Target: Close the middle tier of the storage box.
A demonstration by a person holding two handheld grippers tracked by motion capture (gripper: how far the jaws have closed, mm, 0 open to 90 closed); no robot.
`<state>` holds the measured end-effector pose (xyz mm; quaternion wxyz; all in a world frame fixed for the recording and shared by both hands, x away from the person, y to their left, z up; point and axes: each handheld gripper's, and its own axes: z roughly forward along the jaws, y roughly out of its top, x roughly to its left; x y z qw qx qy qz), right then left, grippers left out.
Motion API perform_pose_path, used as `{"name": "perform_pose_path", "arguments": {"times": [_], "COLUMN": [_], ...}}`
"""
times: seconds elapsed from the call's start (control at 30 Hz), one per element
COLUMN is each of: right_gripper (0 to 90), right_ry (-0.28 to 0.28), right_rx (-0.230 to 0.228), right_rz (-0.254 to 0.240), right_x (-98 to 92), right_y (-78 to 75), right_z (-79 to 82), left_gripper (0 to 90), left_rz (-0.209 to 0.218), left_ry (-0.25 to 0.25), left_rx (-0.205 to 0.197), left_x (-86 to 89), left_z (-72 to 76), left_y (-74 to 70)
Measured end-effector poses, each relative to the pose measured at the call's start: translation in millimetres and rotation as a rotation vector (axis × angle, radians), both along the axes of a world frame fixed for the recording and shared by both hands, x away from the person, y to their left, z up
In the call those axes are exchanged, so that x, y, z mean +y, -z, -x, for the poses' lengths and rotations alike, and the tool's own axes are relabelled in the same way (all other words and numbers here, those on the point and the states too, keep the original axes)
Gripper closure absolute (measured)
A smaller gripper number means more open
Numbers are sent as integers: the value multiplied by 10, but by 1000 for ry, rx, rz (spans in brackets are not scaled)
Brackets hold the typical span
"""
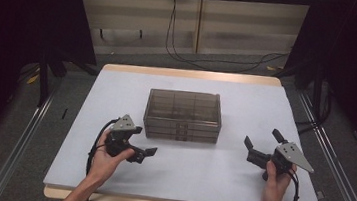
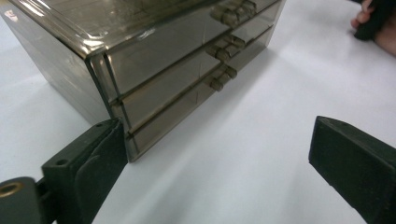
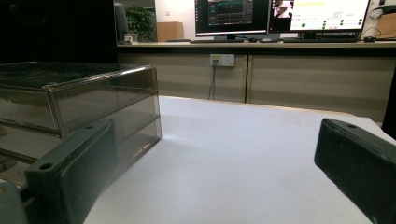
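Note:
A smoky see-through cabinet with three shut drawers stands in the middle of the white table, its handles facing the person. My left gripper is held just off the cabinet's front left corner, open, with nothing between its jaws. In the left gripper view the left gripper frames bare table, with the cabinet and its drawer handles close on the left. My right gripper is held to the right of the cabinet, open and empty. In the right gripper view the right gripper has the cabinet on its left.
Black stands and metal rails flank the table, and cables lie on the floor behind it. The right hand appears far off in the left gripper view. Monitors stand on a counter beyond the table.

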<state>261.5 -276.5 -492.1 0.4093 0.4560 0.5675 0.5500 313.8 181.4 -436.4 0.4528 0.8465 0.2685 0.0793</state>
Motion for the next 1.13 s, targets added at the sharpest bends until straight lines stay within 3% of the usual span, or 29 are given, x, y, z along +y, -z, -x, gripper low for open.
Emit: {"name": "perform_pose_path", "arguments": {"times": [0.17, 0.27, 0.5, 0.6, 0.97, 1.13], "right_gripper": [0, 0, 0, 0, 0, 0], "right_ry": [-2, -1, -3, -3, 0, 3], "right_rx": [-1, 0, -1, -1, -3, -5], "right_rz": [0, 0, -1, -1, -7, -9], "right_x": [0, 0, -1, -1, -3, -5], "right_y": [0, 0, 0, 0, 1, 1], "right_z": [-1, 0, -1, -1, -1, -1], "left_gripper": [30, 31, 36, 36, 34, 31], "left_rz": [9, -15, -42, -30, 40, 1], "left_ry": [-16, -35, -80, -96, -243, -289], "left_rx": [-12, -31, -22, -16, -5, 1], "left_x": [112, 202, 323, 397, 806, 863], "left_z": [53, 90, 201, 229, 220, 175], "left_y": [8, 32, 52, 79, 225, 338]}}
